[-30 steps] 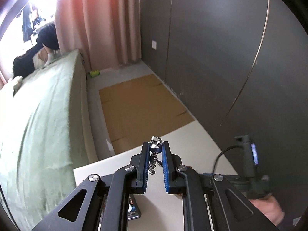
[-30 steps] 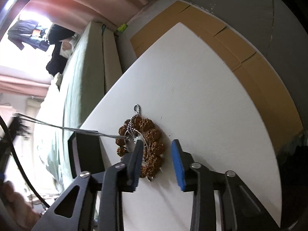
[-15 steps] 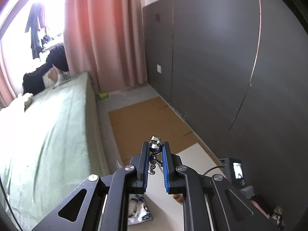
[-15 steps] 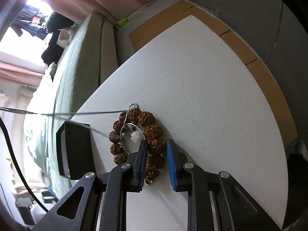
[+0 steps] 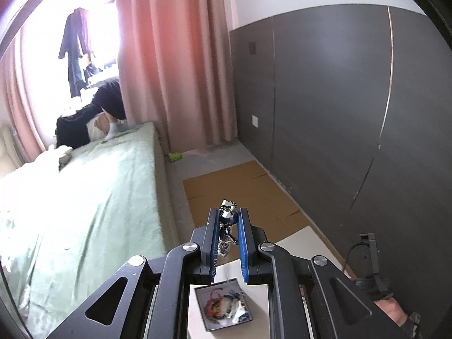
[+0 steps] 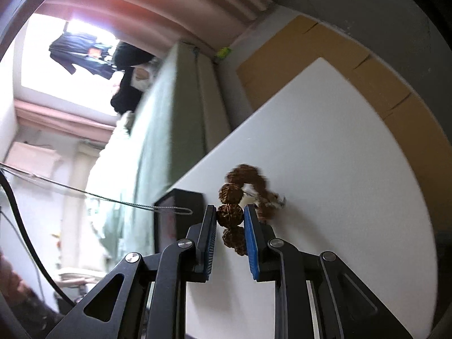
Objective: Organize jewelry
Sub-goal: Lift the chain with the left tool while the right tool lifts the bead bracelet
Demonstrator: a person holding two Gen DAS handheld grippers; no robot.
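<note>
My left gripper [image 5: 228, 217] is shut on a silver chain necklace [image 5: 226, 227] and holds it high above the white table [image 5: 302, 240]. The chain runs as a taut thin line across the right wrist view [image 6: 113, 197]. Below the left gripper a small dark box [image 5: 224, 308] holds several tangled jewelry pieces; it also shows in the right wrist view [image 6: 180, 212]. My right gripper [image 6: 230, 214] is shut on a brown bead bracelet [image 6: 243, 186] and holds it lifted just above the table [image 6: 339, 169].
A green bed [image 5: 84, 197] lies left of the table. Brown cardboard [image 5: 240, 186] covers the floor beyond the table's far edge. A dark panelled wall [image 5: 339, 113] runs along the right. Pink curtains [image 5: 175, 70] hang at the back.
My right gripper closed on the bead bracelet and lifted it off the table. My left gripper rose higher, pulling the chain free of the bracelet.
</note>
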